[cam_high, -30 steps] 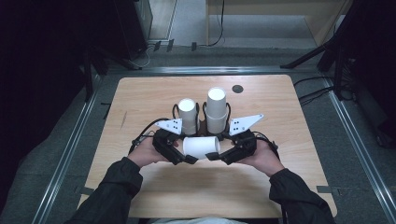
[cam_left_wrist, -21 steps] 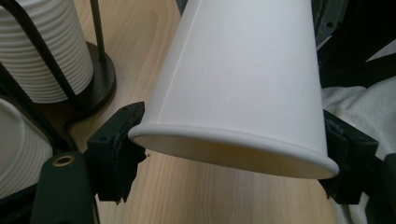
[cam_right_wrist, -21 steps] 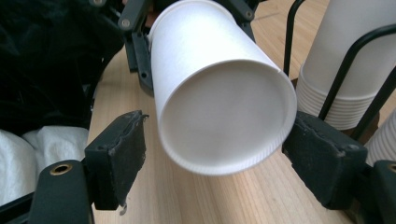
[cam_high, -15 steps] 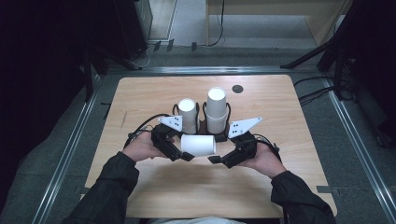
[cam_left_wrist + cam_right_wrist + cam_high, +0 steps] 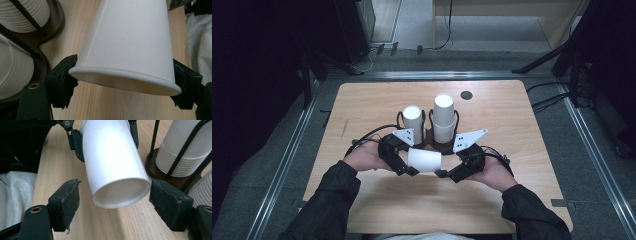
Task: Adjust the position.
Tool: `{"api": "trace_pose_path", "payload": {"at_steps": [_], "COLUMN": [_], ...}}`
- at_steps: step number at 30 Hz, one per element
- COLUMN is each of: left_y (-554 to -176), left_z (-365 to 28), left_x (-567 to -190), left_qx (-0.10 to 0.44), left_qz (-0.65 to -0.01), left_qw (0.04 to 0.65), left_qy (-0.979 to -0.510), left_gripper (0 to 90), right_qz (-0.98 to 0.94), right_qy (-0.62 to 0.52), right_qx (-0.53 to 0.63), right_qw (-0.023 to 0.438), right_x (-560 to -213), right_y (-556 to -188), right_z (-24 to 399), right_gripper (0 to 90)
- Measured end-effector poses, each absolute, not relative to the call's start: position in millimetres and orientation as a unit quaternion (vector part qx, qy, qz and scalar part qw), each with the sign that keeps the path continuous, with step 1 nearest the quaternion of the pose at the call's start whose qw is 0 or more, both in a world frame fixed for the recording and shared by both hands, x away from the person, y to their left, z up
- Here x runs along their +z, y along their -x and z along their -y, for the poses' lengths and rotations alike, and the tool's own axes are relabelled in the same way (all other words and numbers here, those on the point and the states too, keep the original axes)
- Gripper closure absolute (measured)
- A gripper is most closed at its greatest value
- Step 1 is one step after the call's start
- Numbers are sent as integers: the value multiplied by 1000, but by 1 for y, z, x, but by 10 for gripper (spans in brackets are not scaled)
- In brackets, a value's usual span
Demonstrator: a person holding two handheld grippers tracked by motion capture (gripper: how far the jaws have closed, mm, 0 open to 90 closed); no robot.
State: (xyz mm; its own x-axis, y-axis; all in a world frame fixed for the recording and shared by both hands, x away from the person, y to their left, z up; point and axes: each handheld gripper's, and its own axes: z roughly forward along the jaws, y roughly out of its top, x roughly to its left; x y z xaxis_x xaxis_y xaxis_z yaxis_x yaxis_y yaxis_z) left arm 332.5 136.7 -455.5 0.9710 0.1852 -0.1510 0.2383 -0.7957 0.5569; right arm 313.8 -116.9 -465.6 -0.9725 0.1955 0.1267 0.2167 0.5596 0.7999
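White paper cup point(image 5: 424, 160) lies on its side above my pale wooden table point(image 5: 522, 200), near the middle of its near edge. Grey floor with metal rails surrounds the table, and the room beyond is dark. Two stacks of ribbed white cups point(image 5: 443, 120) stand in a dark wire holder at the table's centre. My left gripper point(image 5: 125, 82) clamps the cup's rim. My right gripper point(image 5: 115, 205), jaws just opened, stands wide around the other end without touching.
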Motion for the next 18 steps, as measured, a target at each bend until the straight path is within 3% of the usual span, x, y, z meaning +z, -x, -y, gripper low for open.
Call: {"api": "trace_pose_path", "payload": {"at_steps": [18], "left_y": [-326], "left_z": [-119], "left_x": [-467], "left_qx": [-58], "left_qz": [-94], "left_qw": [250], "left_qy": [-962], "left_gripper": [199], "right_qz": [909], "right_qy": [85], "right_qx": [-409], "right_qw": [13], "right_x": [-482], "right_y": [-311], "right_z": [96], "right_gripper": [281]}}
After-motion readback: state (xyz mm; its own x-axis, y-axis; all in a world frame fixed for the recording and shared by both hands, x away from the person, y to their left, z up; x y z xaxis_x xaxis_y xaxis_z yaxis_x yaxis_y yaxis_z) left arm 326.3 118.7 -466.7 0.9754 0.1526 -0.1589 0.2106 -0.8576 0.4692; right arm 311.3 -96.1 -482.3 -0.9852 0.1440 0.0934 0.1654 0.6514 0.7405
